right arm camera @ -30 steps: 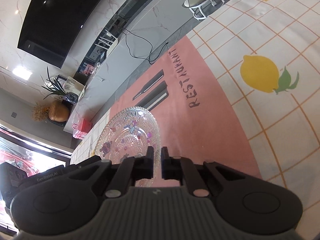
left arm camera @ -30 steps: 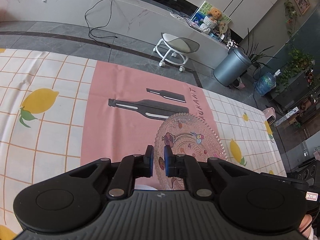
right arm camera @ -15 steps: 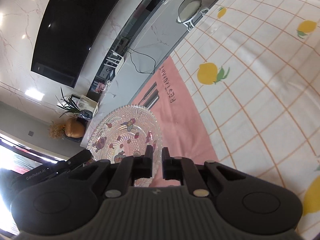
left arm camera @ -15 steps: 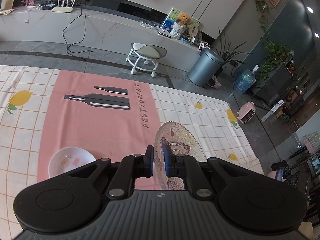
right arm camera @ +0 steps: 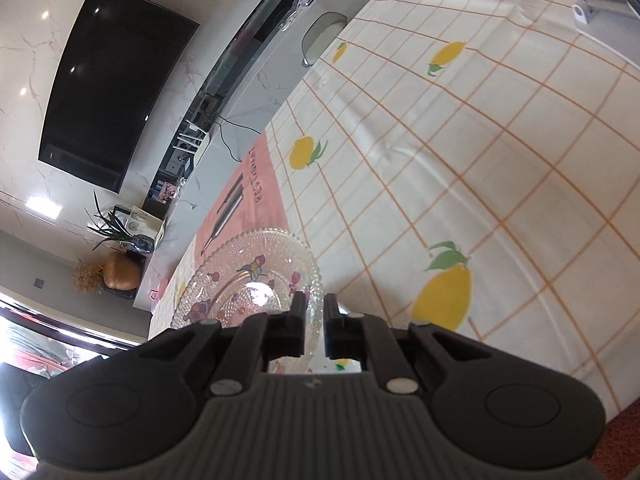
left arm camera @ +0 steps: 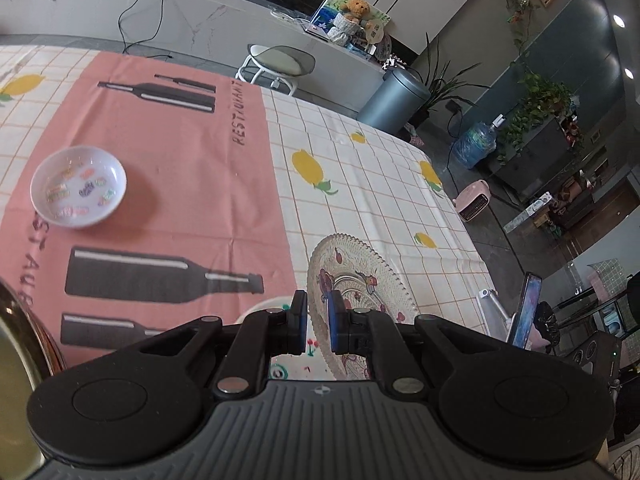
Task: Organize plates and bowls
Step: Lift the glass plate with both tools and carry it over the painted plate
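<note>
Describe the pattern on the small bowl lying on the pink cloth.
The small bowl is white with scattered colourful little pictures inside, clearest in the left wrist view.

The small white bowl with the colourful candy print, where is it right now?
In the left wrist view, the small white bowl sits at the left on the pink panel of the tablecloth, above the printed bottles, apart from the glass plate.

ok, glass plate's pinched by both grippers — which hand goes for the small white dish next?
Left, probably. The small white dish shows only in the left wrist view, left of the left gripper; the right gripper would hold the glass plate.
</note>
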Tool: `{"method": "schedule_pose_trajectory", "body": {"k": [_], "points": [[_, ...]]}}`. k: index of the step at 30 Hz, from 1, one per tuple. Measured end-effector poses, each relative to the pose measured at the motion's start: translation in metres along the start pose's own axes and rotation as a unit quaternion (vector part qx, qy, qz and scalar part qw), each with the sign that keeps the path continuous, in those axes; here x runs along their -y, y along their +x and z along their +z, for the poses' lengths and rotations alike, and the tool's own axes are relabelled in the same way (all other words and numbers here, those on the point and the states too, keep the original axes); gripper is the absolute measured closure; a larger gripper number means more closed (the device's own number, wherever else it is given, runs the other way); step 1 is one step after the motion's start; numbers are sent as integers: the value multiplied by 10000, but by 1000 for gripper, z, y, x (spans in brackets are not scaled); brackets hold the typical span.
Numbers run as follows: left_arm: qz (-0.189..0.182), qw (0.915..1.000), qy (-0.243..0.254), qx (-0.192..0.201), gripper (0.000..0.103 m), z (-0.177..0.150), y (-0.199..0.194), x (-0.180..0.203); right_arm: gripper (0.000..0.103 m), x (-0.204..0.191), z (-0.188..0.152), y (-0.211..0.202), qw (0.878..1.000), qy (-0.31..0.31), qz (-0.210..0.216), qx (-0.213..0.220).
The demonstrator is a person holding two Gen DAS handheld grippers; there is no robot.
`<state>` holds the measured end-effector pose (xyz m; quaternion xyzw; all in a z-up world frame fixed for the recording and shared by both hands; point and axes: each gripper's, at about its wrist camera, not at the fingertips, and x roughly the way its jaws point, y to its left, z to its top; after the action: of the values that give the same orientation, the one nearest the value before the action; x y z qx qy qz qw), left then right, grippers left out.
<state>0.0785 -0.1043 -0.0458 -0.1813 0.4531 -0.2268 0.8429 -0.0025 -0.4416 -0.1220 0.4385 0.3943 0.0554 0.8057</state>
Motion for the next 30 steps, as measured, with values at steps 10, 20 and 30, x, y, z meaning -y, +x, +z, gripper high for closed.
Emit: {"method": "schedule_pose_trajectory", "body": {"k": [10,20,30], "points": [[298,9986,-432,-85,92,-38,6,-22,98,9,-21,4,9991,-312,-258,-123],[546,9979,-349,-34,92,-52,5,-24,98,0,-27,13,9963,-729,-438,-148],[726,9971,-201,-71,92,-59,7,-21,97,-3,-32,15,9929,-1034,-577,-144]]}}
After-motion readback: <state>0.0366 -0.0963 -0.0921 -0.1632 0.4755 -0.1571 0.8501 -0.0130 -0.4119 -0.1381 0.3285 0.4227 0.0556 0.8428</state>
